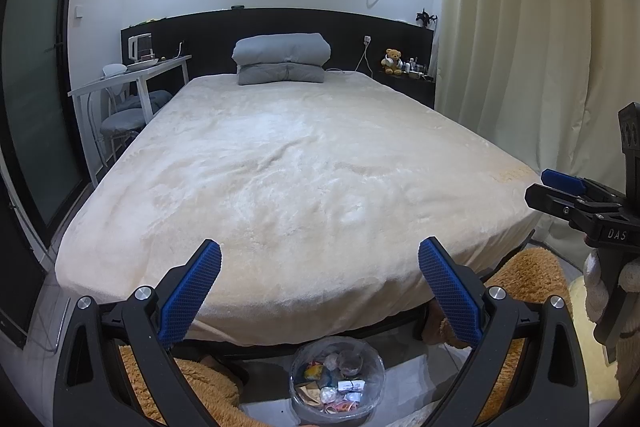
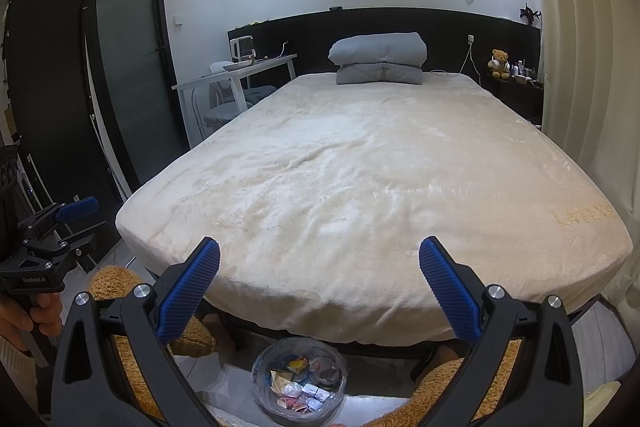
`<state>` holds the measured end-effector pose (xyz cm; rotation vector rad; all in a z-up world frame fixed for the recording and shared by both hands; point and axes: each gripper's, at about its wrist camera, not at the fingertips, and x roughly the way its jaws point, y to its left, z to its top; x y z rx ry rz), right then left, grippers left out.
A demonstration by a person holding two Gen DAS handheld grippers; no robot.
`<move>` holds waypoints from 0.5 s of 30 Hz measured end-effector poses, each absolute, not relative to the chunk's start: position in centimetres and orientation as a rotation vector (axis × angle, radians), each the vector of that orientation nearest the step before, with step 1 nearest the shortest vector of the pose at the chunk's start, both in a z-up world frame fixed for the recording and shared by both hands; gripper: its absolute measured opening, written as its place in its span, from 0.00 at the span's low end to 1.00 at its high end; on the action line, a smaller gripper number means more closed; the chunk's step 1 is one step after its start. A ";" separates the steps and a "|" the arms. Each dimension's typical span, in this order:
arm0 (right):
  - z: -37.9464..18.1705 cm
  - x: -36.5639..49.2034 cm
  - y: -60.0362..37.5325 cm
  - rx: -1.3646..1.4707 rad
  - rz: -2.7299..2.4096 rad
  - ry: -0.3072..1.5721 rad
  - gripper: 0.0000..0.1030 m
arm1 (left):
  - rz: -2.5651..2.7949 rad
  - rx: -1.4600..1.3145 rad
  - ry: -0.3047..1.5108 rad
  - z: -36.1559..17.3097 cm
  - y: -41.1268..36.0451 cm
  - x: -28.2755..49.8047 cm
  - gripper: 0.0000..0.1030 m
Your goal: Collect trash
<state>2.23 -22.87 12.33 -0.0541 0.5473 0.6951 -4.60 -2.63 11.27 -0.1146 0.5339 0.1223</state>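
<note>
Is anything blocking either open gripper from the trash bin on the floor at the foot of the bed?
Nothing visible does. The trash bin sits open-topped below the left gripper and right gripper, just clear of the bed edge.

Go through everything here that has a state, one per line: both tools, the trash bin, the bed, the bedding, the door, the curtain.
Left tool: open, holding nothing.
Right tool: open, holding nothing.
Trash bin: on the floor at the foot of the bed, lined with a clear bag, partly filled with wrappers.
Bed: covered by a cream blanket, no trash on it.
Grey bedding: folded, stacked at the headboard.
Door: shut.
Curtain: drawn.
</note>
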 end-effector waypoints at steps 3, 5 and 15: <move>12.4 2.3 -22.9 -0.055 0.695 0.547 0.96 | 0.123 -0.113 0.533 11.3 -2.6 -4.6 0.94; 12.4 2.4 -23.0 -0.056 0.696 0.546 0.96 | 0.121 -0.115 0.535 11.3 -2.6 -4.6 0.94; 12.3 2.4 -22.9 -0.057 0.696 0.551 0.96 | 0.122 -0.114 0.539 11.0 -2.5 -4.7 0.94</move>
